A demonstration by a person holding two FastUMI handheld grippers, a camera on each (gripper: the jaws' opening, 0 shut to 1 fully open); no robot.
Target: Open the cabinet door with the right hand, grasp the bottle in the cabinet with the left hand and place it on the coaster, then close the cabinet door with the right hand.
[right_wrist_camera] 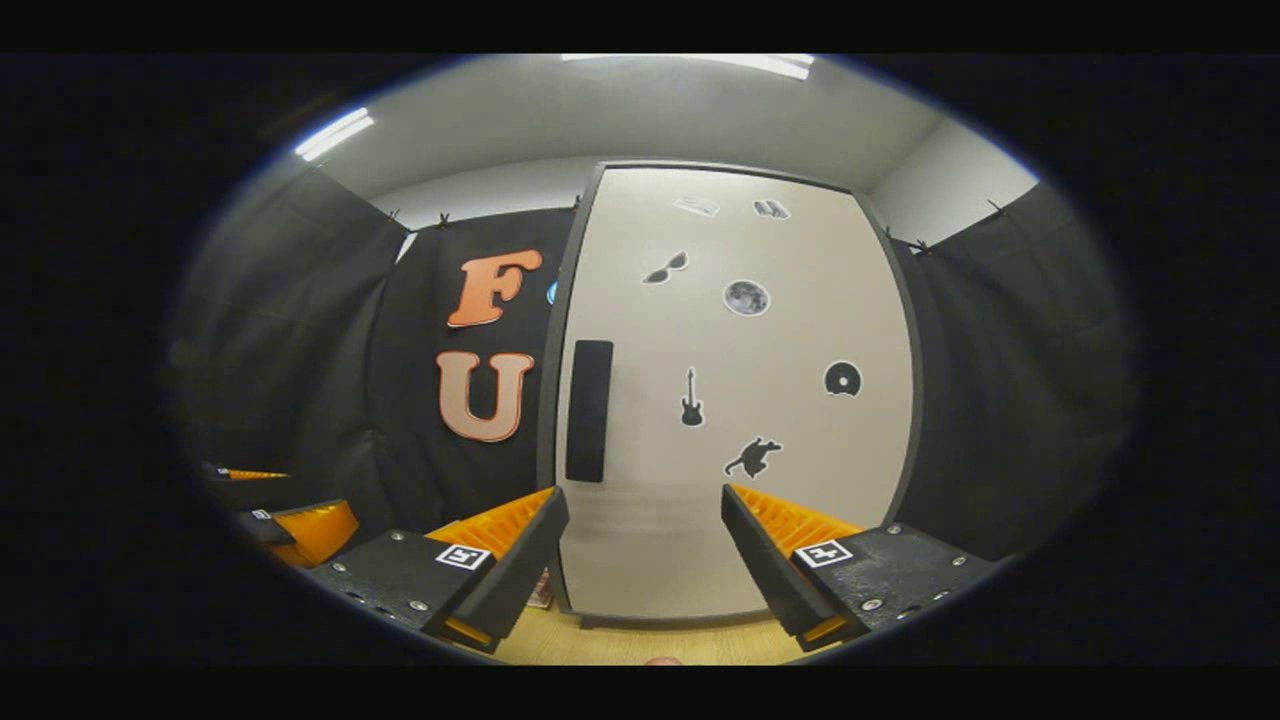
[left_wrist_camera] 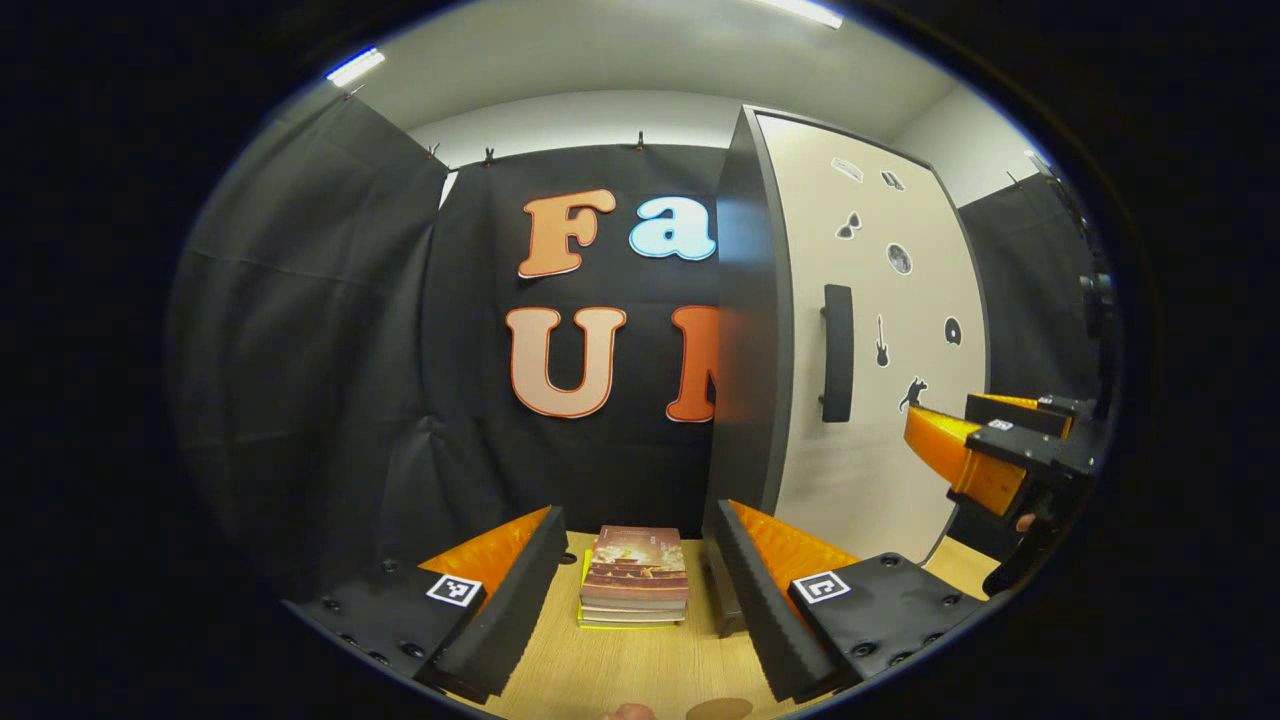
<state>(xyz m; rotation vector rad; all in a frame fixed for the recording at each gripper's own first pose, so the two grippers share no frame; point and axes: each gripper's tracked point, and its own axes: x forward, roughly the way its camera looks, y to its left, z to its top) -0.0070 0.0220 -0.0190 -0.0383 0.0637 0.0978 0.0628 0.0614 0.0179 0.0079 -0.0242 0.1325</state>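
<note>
Straight ahead of the right gripper (right_wrist_camera: 645,540) stands the cabinet (right_wrist_camera: 735,400), the biggest thing on the table (right_wrist_camera: 640,645). Its pale door (right_wrist_camera: 780,500) is shut, so the bottle is hidden and I cannot tell where inside it sits. 1 dark handle (right_wrist_camera: 589,410) runs up and down near the door's left edge. It lies up and a bit to the left of the right gripper, well apart from it. That gripper's 2 fingers are spread wide and hold nothing. I think it must go forward, up and left, so the fingers close across the handle from side to side.

From the left gripper view, the cabinet (left_wrist_camera: 860,330) is off to the right and turned away, so the right gripper (left_wrist_camera: 960,440) is the nearer one to the handle (left_wrist_camera: 836,352). The left gripper (left_wrist_camera: 635,590) is also spread wide and holds nothing. A small stack of books (left_wrist_camera: 635,580) lies on the table (left_wrist_camera: 600,670) just past its fingers. A round brown thing (left_wrist_camera: 718,709) at the bottom edge may be the coaster, but I cannot be sure.
</note>
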